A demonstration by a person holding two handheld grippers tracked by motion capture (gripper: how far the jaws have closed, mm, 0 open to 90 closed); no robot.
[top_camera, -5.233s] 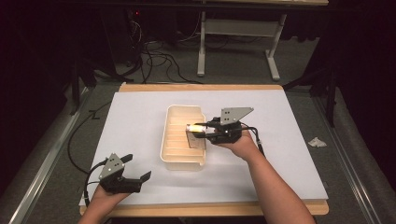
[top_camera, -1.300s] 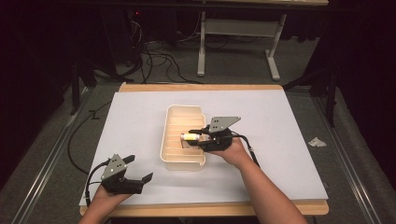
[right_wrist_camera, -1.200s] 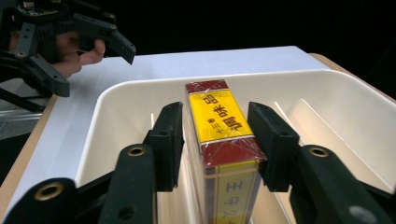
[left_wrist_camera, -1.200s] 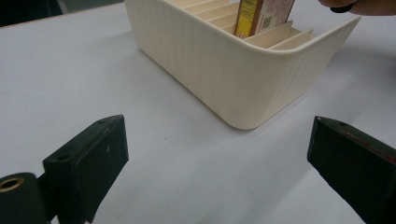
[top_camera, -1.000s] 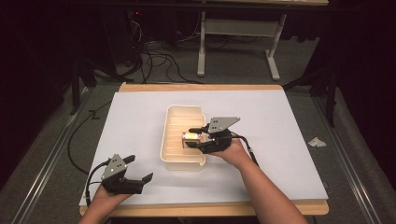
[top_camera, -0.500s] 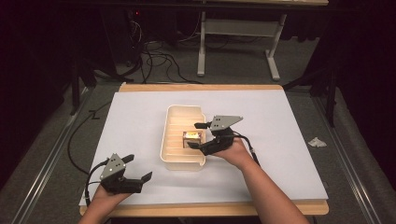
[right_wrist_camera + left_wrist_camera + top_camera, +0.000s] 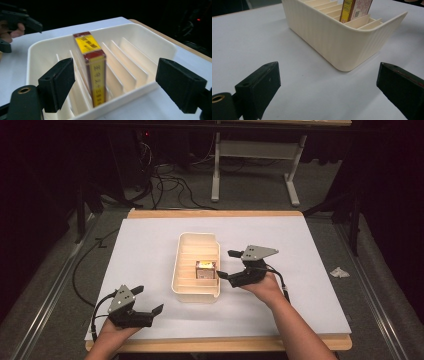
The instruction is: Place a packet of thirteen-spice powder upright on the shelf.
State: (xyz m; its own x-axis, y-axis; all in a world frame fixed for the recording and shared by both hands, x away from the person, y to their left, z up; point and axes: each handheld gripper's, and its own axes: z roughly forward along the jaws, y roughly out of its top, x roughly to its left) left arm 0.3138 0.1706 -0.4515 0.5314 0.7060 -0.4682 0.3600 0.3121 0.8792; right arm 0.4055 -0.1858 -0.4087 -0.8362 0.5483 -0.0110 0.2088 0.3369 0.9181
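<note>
Right gripper [image 7: 223, 265]: jaws just opened, clear of the yellow box [image 7: 93, 68] | step: box released upright in the slotted tray [image 7: 186, 290] | next: draw your gripper back without clipping it.

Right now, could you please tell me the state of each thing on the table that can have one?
Box: upright on edge in a slot of the tray, released.
Slotted tray: upright on the white sheet, holding the one box, its other slots empty.
Right tool: jaws have just been opening, nothing between the pads, beside the tray.
Left tool: open, empty, apart from the tray at the table's near edge.
</note>
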